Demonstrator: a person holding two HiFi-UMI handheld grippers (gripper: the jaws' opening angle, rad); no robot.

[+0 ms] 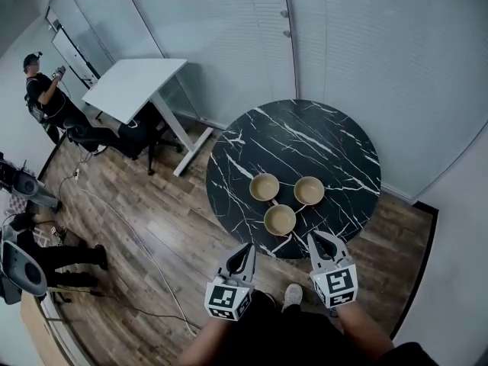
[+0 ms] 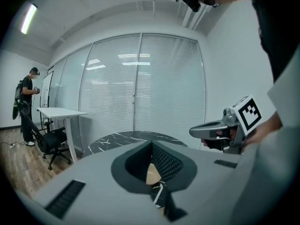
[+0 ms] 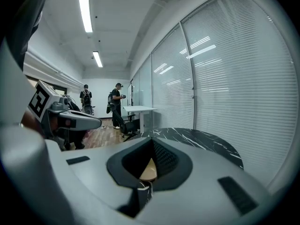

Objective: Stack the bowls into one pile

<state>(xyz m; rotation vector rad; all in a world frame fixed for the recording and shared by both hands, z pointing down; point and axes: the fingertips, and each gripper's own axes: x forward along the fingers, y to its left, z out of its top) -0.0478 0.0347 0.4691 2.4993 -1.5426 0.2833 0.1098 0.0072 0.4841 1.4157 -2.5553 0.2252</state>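
Three tan bowls stand apart on the round black marble table (image 1: 305, 136): one at the left (image 1: 264, 187), one at the right (image 1: 309, 191), and one nearest me (image 1: 280, 219). Both grippers hover just off the table's near edge, pointing at the bowls. My left gripper (image 1: 248, 247) is shut with nothing in it, below and left of the near bowl. My right gripper (image 1: 315, 236), also shut and bare, is below and right of it. In the left gripper view a sliver of a tan bowl (image 2: 152, 175) shows past the jaws; the right gripper view shows a similar sliver (image 3: 149, 171).
A white desk (image 1: 133, 86) and a black office chair (image 1: 114, 136) stand left of the table on the wood floor. A person (image 1: 42, 90) stands at the far left. A glass wall with blinds (image 1: 343, 44) runs behind the table. Cables cross the floor (image 1: 130, 235).
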